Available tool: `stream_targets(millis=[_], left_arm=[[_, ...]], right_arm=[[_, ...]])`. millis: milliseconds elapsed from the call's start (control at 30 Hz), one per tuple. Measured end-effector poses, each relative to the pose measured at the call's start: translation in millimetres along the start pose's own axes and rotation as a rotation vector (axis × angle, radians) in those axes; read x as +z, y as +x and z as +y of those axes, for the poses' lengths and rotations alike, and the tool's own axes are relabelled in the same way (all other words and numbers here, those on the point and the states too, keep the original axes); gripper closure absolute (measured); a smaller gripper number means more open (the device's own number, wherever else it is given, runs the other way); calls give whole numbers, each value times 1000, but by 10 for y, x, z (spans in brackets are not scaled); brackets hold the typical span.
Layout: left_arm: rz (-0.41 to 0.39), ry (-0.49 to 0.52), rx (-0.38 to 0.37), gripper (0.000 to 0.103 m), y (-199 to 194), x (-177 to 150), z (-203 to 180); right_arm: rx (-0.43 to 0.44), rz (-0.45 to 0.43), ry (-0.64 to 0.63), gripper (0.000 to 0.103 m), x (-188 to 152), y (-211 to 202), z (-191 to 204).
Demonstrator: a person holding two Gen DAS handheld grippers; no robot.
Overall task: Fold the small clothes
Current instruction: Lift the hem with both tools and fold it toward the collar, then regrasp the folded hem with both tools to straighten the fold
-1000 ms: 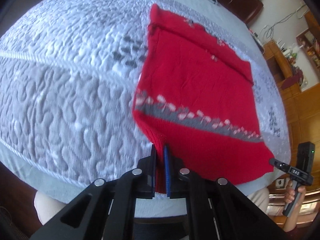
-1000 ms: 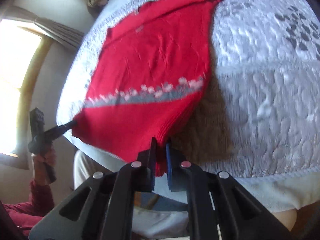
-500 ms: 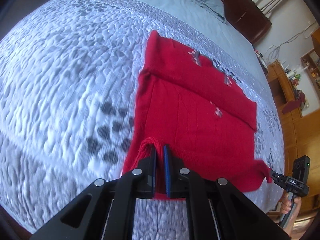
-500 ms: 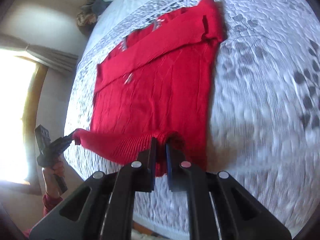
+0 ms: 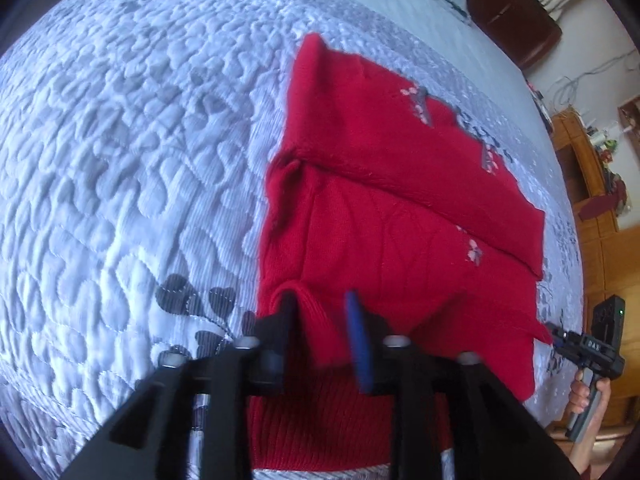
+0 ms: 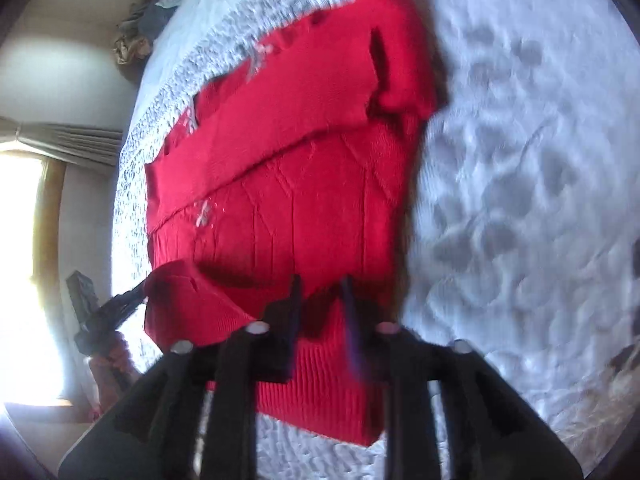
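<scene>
So the left tongs [image 5: 320, 312] have just been opening and the pads now stand apart, with the ribbed hem of the red sweater [image 5: 384, 216] bunched loosely in the gap; the left pad looks like it brushes the fabric, the blue pad sits clear of it. Same story with the right tongs [image 6: 322, 294]: jaws have just been opening, narrower than the left pair, hem lying between the pads but not pinched as far as I can see, though that view is blurry.

The sweater itself lies on the bed, on a pale grey quilted bedspread [image 5: 120, 160] with darker leaf prints. The bottom hem is doubled up over the body, and a folded sleeve band runs across the upper part with little grey and pink pattern bits showing.

From the left camera you can see the right tongs [image 5: 558, 336] at the sweater's far corner, with the hand [image 5: 584, 396] on the grip. Further out there's a wooden cabinet [image 5: 592, 200] and a dark headboard [image 5: 516, 12]. The right camera catches a bright window [image 6: 24, 264] with a curtain [image 6: 68, 144] beside it
</scene>
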State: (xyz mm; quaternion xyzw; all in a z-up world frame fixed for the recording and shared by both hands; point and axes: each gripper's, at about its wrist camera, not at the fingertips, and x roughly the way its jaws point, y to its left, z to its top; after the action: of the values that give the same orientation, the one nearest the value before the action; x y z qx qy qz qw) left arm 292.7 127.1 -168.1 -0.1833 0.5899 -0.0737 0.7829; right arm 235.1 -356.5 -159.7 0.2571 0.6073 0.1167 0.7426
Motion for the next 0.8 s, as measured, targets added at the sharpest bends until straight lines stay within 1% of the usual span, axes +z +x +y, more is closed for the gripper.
stream_targets(millis=[33, 67, 100, 167, 233, 267, 300, 400, 467, 500, 667, 733, 800], left_arm=[[-40, 23, 23, 43, -106, 8, -16], [-64, 43, 36, 42, -178, 32, -26], [-83, 70, 44, 41, -264, 48, -38], [-126, 113, 34, 42, -422, 63, -56], [-158, 190, 37, 42, -536, 62, -91], [-168, 246, 57, 41, -556, 54, -136], [-174, 295, 76, 41, -549, 40, -180], [-155, 399, 91, 41, -413, 2, -295], [-148, 440, 103, 41, -299, -11, -363], [-145, 451, 106, 42, -235, -13, -399], [-127, 467, 73, 42, 2, 66, -488], [-117, 480, 79, 42, 85, 106, -516], [-104, 489, 89, 44, 152, 127, -532]], right_arm=[[-17, -17, -24, 73, 5, -72, 20], [-19, -28, -40, 73, 7, -122, 35], [-8, -42, -61, 73, 0, -200, 48], [17, -60, -102, 73, -11, -298, 94], [28, -70, -160, 66, -33, -365, 162], [23, -71, -186, 56, -42, -372, 197], [9, -71, -221, 52, -49, -360, 237], [-13, -50, -269, 51, -37, -229, 315], [-17, -25, -280, 51, -8, -103, 337], [-19, -9, -283, 51, 17, -29, 343], [-58, 25, -284, 51, 119, 192, 333], [-70, 42, -281, 49, 160, 273, 296], [-70, 66, -290, 50, 163, 363, 282]])
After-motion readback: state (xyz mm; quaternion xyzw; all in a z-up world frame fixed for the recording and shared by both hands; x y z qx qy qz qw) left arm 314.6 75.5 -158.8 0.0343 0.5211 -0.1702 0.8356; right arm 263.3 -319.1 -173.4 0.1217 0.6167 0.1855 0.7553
